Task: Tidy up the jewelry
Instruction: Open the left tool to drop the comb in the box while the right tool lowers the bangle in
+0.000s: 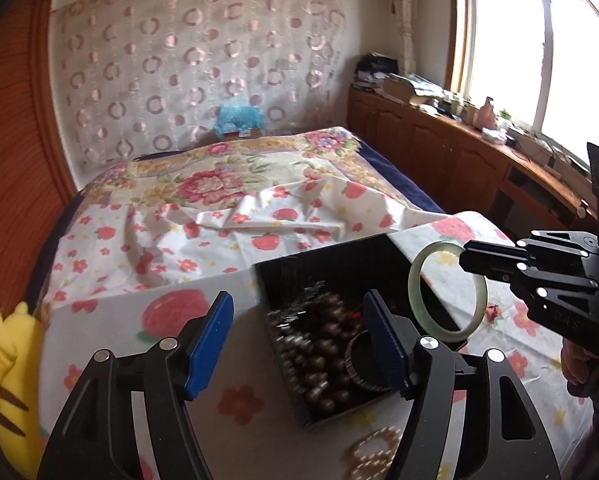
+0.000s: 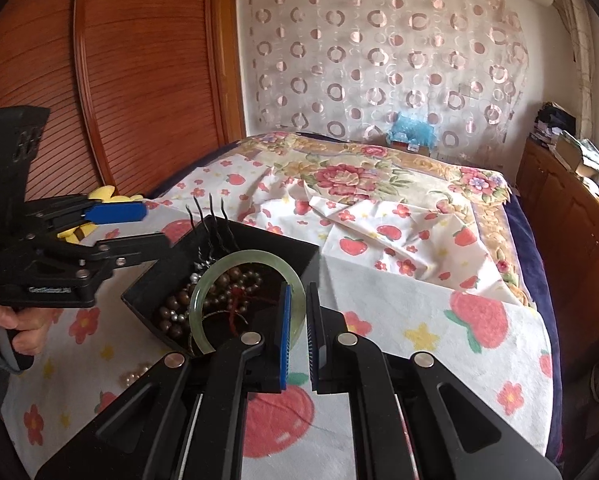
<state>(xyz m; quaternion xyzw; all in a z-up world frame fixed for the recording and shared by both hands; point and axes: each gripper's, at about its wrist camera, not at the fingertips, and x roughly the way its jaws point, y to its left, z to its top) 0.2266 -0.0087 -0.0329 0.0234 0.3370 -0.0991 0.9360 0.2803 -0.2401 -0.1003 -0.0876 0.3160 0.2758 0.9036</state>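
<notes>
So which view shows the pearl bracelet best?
The left wrist view. There the pearl bracelet lies on the cloth near the black box, between the left gripper's arms, though partly cut off. The right wrist view shows only a few pearls beside the right gripper.

Bed (image 1: 227, 184) under floral spreads; circle-patterned sheer curtain (image 1: 195, 64) on wall behind; slatted wood wardrobe (image 2: 111, 80) left; cluttered wooden cabinets (image 1: 439, 148) below bright window (image 1: 539, 40).

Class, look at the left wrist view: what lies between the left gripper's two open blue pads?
Between the left gripper pads lies the black box holding brown bead strings, seen in the left wrist view; nothing is gripped.
</notes>
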